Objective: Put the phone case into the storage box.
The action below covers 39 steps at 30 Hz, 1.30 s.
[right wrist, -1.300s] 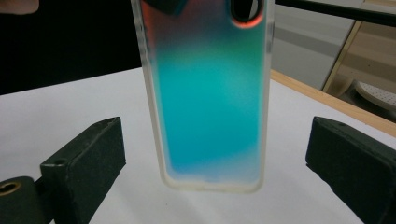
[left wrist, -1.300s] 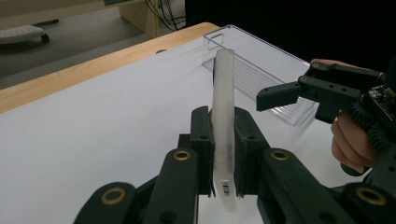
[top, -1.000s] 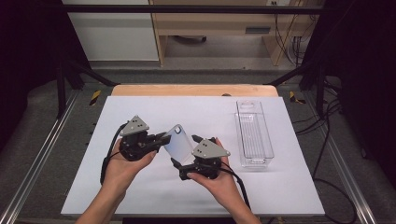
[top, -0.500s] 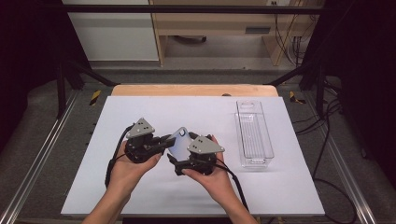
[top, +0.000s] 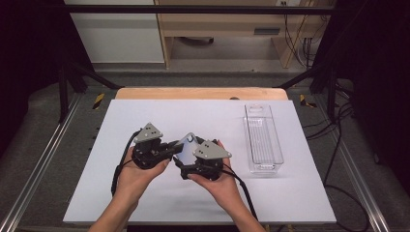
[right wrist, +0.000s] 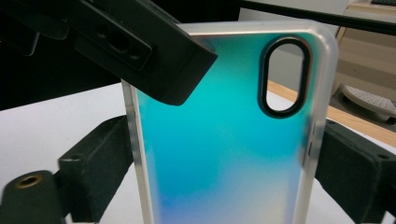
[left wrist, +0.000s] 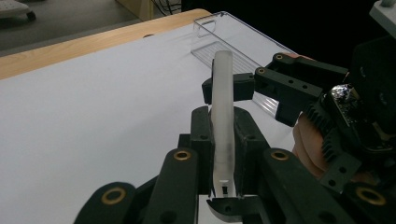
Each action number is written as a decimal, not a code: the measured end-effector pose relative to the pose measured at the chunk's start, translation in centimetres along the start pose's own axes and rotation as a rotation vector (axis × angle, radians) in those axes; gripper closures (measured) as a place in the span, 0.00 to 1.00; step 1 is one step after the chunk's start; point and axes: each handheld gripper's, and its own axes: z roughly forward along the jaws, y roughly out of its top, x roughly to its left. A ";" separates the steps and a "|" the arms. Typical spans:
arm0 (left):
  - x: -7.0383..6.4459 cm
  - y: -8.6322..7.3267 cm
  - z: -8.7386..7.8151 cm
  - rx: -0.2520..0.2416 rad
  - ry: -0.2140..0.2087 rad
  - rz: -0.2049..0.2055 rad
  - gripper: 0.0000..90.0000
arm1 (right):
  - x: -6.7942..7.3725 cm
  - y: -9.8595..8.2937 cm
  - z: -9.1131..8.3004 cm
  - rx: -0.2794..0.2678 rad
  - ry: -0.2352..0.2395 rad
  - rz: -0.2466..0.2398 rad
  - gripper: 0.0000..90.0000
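A phone case (top: 186,144) with a frosted rim and an iridescent blue-green back stands upright above the white mat, between both hands. My left gripper (top: 171,149) is shut across its lower faces; in the left gripper view the case (left wrist: 223,93) rises edge-on between the jaws of that gripper (left wrist: 223,135). My right gripper (top: 181,164) comes from the right, and in its own view the two pads of the gripper (right wrist: 224,177) press on the case's (right wrist: 224,140) long side edges. The oval camera cutout is at the upper right there. A left jaw covers the case's upper left corner.
A clear plastic tray (top: 263,140) lies lengthwise on the right of the white mat (top: 203,203); it also shows as the tray (left wrist: 233,37) behind the case. The wooden table edge (top: 198,93) runs along the far side. Cables trail from both grippers toward the person.
Both hands have drifted left and toward the person with the case. The right gripper has closed in on the case, from beside it to around its side edges.
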 end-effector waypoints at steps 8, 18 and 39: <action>0.1 -0.1 0.0 -0.004 0.000 -0.004 0.90 | -0.1 -0.2 0.1 0.011 -0.001 -0.025 0.18; 0.2 -0.2 -0.5 -0.088 0.001 0.019 0.74 | -0.6 0.2 -0.1 0.054 0.014 0.027 0.19; 5.9 -4.2 -4.6 -0.273 0.256 -0.012 0.18 | -5.1 -0.5 -3.4 0.084 -0.016 0.162 0.20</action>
